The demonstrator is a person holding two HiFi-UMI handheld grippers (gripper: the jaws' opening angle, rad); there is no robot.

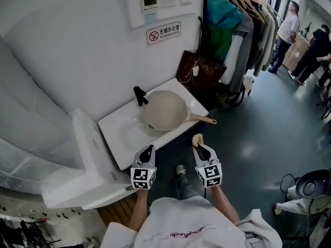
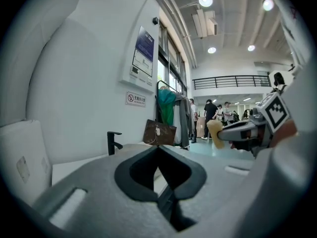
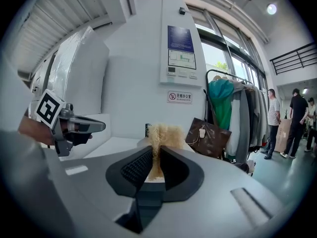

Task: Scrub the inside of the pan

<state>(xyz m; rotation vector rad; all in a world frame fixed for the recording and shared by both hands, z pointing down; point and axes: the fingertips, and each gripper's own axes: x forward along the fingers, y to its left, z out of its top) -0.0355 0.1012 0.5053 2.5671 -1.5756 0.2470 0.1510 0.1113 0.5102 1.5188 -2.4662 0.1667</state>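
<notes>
A beige pan with a wooden handle rests tilted in the white sink, its handle sticking out past the sink's right edge. My right gripper is shut on a tan scrub pad, held in the air in front of the sink and below the pan's handle. The scrub pad pokes up between the jaws in the right gripper view. My left gripper is shut with nothing in it, just in front of the sink's front edge. The pad and the right gripper show at the right of the left gripper view.
A black tap stands at the sink's back. A white foam block lies left of the sink. A brown handbag and a clothes rack stand to the right. People stand at the far right on the green floor.
</notes>
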